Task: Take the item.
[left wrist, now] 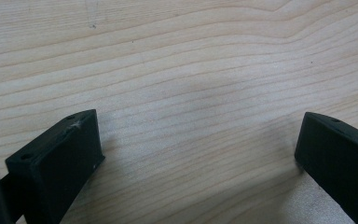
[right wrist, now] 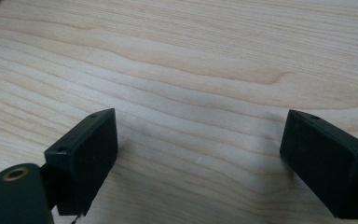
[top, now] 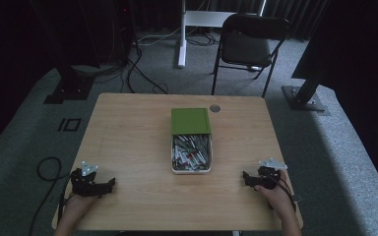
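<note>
Jaws stand wide apart on both tools, nothing between them but bare wood, as both gripper views show up close. From where I stand the wooden surface [top: 128,142] carries little: a white tray [top: 191,169] packed with small red, white and grey pieces sits near the middle, and a green lid [top: 191,121] lies flat over its far end, leaving the near part uncovered. The left gripper [top: 109,184] rests near the left front edge and the right gripper [top: 246,177] near the right front edge, both well apart from the tray, which lies between them and a little farther from the person. I'd judge the tray's contents are what the hands will go for, and that is where trouble lies: the pieces are heaped loosely and crossed over each other, so wide jaws could pinch two at once or flick neighbours over the low rim. A push against the tray wall might also slide the whole thing, and a careless sweep could knock the lid askew.
</note>
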Demonstrator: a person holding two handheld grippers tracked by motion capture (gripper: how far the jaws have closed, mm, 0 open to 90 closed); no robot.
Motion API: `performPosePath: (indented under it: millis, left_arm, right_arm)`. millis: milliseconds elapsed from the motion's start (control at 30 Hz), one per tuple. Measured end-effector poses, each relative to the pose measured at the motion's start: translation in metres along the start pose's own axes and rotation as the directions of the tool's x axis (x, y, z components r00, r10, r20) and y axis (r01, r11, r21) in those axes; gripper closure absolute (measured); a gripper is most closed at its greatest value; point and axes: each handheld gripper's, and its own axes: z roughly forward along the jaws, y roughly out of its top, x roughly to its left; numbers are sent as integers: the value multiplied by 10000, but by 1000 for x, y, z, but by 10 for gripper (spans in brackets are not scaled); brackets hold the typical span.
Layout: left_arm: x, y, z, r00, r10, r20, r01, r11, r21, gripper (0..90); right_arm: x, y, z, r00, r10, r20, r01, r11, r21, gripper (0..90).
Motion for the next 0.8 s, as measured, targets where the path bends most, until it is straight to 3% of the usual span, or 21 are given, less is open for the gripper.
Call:
performPosePath:
  millis: [800]
  left_arm:
    - [0, 0, 0, 10000, -2, 3, 2, 10000, 3, 13]
  right_arm:
    - [5, 2, 2, 9996, 188, 223, -187, 9998, -58, 127]
